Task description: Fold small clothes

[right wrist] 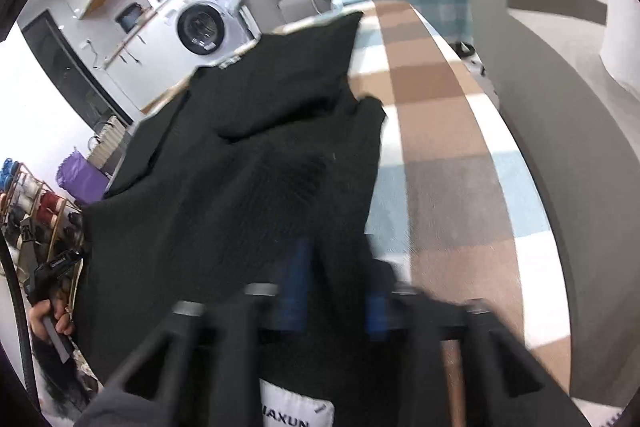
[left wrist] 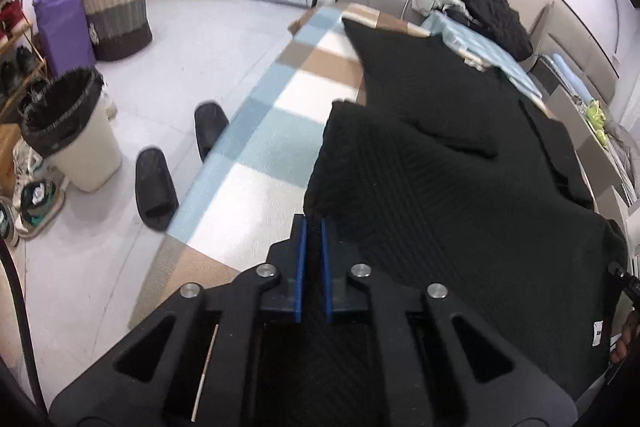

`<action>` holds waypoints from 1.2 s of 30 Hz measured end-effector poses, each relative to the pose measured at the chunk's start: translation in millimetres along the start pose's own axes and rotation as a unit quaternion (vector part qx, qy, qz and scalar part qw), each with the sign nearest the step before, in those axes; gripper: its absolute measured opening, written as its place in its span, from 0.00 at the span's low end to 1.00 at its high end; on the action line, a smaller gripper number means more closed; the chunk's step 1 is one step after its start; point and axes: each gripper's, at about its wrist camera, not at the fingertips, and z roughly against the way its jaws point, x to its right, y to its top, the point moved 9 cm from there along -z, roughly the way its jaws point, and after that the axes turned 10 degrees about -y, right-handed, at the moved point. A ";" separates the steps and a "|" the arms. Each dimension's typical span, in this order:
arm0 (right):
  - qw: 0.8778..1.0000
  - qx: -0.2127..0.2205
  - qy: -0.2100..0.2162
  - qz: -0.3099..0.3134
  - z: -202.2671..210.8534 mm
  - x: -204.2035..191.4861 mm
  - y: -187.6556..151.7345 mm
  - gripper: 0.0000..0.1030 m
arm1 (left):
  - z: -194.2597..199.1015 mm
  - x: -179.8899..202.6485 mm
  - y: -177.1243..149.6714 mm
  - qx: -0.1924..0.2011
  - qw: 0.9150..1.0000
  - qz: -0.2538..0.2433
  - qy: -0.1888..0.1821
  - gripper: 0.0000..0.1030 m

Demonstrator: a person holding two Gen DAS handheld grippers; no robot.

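Left wrist view showing left gripper (left wrist: 314,227) pinching shut on black knit garment (left wrist: 440,167) lying across checkered blanket (left wrist: 256,155); right gripper (right wrist: 334,267), blurred, clamping the opposite near corner. Lifting both corners evenly, keeping the edge taut, carrying it toward the far hem.

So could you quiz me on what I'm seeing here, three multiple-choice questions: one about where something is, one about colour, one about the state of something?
1. Where does the black garment lie?
A on the checked cloth of the table
B in the washing machine
C on the floor

2. What colour are the left gripper pads?
A red
B blue
C white

3. How do the left gripper's jaws stand?
A wide apart
B nearly together at the garment's edge
C out of view

Answers: 1 A, it is spread over the checks. 2 B, blue strips line both fingers. 3 B, only a narrow slit shows.
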 end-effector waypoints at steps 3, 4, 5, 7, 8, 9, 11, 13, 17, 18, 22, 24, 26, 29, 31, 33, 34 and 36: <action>0.999 0.043 0.026 -0.011 20.2 -3.3 5.5 0.05 | 21.5 7.1 7.9 0.038 0.999 -0.009 -0.012 0.03; 0.997 0.060 0.040 -0.014 29.7 -4.8 6.5 0.05 | 29.9 10.6 10.7 0.051 0.999 -0.013 -0.015 0.03; 0.996 0.074 0.050 -0.011 37.9 -8.1 8.0 0.05 | 36.5 12.0 12.3 0.059 0.998 -0.015 -0.016 0.03; 0.994 0.095 0.057 -0.001 53.4 -13.0 6.7 0.05 | 51.6 17.6 16.6 0.078 0.997 -0.020 -0.019 0.03; 0.993 0.102 0.060 -0.001 58.1 -13.7 6.4 0.05 | 59.5 19.6 18.0 0.088 0.996 -0.021 -0.021 0.03; 0.992 0.108 0.064 -0.003 62.9 -13.8 6.1 0.05 | 66.3 20.7 19.1 0.094 0.995 -0.021 -0.023 0.03; 0.991 0.118 0.063 -0.010 70.2 -10.9 6.1 0.05 | 80.1 23.5 20.2 0.108 0.993 -0.022 -0.028 0.03; 0.989 0.124 0.072 -0.020 77.4 -8.4 5.7 0.05 | 92.7 23.6 19.6 0.117 0.992 -0.022 -0.029 0.03; 0.986 0.133 0.097 -0.031 93.3 -4.1 3.3 0.05 | 117.8 17.8 17.4 0.134 0.990 -0.005 -0.040 0.03; 0.984 0.137 0.107 -0.034 99.5 -3.6 2.1 0.05 | 121.9 16.0 17.2 0.136 0.990 -0.002 -0.041 0.03; 0.979 0.146 0.134 -0.046 113.4 -4.8 8.5 0.05 | 129.5 14.2 24.4 0.144 0.989 0.003 -0.039 0.03; 0.978 0.147 0.135 -0.054 110.9 -5.7 18.2 0.05 | 121.7 14.8 36.1 0.146 0.989 0.004 -0.037 0.03; 0.981 0.139 0.123 -0.058 99.2 -6.9 31.9 0.05 | 105.1 14.9 51.3 0.143 0.989 0.009 -0.038 0.03; 0.986 0.118 0.096 -0.071 70.3 -5.8 56.7 0.05 | 70.4 16.8 76.5 0.132 0.991 0.015 -0.033 0.03; 0.989 0.100 0.071 -0.082 45.3 -3.8 74.7 0.05 | 42.1 20.8 92.1 0.120 0.992 0.010 -0.024 0.03; 0.991 0.088 0.050 -0.088 22.5 -3.6 90.3 0.05 | 13.8 24.0 104.9 0.105 0.994 0.005 -0.011 0.03; 0.992 0.085 0.040 -0.089 12.7 -2.8 95.7 0.05 | 1.0 24.6 109.4 0.098 0.995 0.005 -0.007 0.03; 0.993 0.071 -0.001 -0.093 -10.1 2.9 103.6 0.08 | -24.3 22.5 114.2 0.077 0.997 0.007 0.005 0.03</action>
